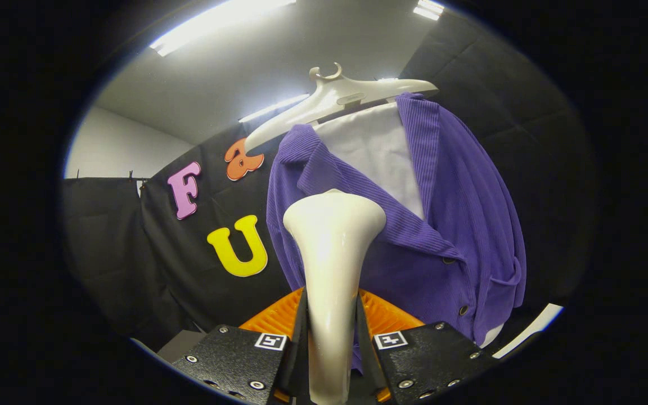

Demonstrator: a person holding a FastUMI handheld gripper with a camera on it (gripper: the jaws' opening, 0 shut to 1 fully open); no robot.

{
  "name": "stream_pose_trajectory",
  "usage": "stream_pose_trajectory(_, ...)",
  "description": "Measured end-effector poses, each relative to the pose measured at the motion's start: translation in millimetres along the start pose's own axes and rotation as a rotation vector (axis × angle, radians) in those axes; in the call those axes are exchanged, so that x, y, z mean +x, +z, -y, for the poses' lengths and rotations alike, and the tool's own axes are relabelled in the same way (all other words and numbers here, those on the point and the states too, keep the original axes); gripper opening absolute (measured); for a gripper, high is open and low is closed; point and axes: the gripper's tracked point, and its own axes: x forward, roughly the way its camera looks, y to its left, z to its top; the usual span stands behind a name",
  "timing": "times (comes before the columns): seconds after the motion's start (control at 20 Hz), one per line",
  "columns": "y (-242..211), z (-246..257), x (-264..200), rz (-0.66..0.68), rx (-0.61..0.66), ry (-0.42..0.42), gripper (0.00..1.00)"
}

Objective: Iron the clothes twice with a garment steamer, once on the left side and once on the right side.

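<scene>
A purple ribbed cardigan (pixel 459 225) hangs over a white inner garment (pixel 377 152) on a pale hanger (pixel 335 101), beyond my fingers. My gripper (pixel 331 337) is shut on the cream garment steamer (pixel 332 253), whose neck runs up between both fingers. The steamer's wide head sits against the cardigan's left front, just below the left collar flap. The cardigan's buttons and a pocket show on its right side, lower down.
Black cloth forms the booth wall behind and to both sides of the hanging clothes. A grey box corner (pixel 180 343) lies low beside the left finger. A white strip (pixel 526 332) runs below the cardigan's right hem. Ceiling lights shine above.
</scene>
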Motion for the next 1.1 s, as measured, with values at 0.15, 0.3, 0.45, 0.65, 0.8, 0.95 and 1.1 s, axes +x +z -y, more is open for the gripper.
stream_pose_trajectory(0.15, -17.2, 9.5, -4.8, -0.037, -0.002, -0.017, 0.42)
stream_pose_trajectory(0.3, -38.3, 17.5, -13.1, -0.079, 0.006, -0.036, 0.42)
stream_pose_trajectory(0.45, -62.0, 27.0, -19.5, -0.130, 0.019, -0.054, 0.42)
stream_pose_trajectory(0.65, -92.2, 38.6, -28.9, -0.195, 0.029, -0.075, 0.42)
stream_pose_trajectory(0.8, -112.4, 46.7, -35.3, -0.233, 0.036, -0.083, 0.42)
stream_pose_trajectory(0.95, -134.0, 52.7, -42.1, -0.272, 0.039, -0.090, 0.42)
stream_pose_trajectory(1.1, -156.2, 60.3, -48.6, -0.312, 0.042, -0.101, 0.42)
